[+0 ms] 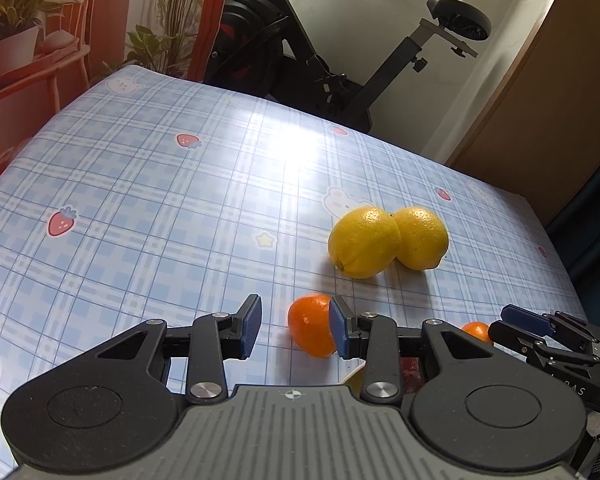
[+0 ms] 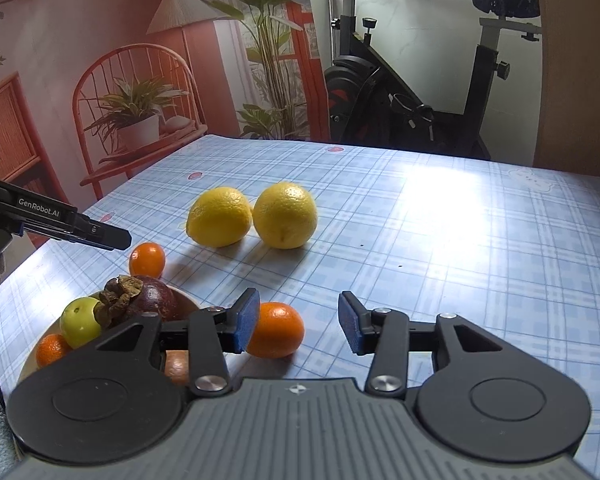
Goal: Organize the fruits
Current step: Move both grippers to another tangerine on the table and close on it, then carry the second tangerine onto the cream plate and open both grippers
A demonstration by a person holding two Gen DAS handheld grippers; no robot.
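Tangerine (image 2: 275, 330), loose on the cloth (image 2: 420, 240) beside the bowl (image 2: 188, 300): likely light, firm, smooth-skinned, best pinched across its middle; right gripper (image 2: 299, 326) and left gripper (image 1: 295, 327) both gape, holding nothing.

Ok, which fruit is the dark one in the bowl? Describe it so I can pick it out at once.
In the right wrist view, find the shallow bowl at the near left corner of the blue plaid table. At the bowl's far side sits the mangosteen, beside a green apple. It is the only dark purple-brown fruit, topped by a dry, curled brown calyx; all others are orange, yellow or green.
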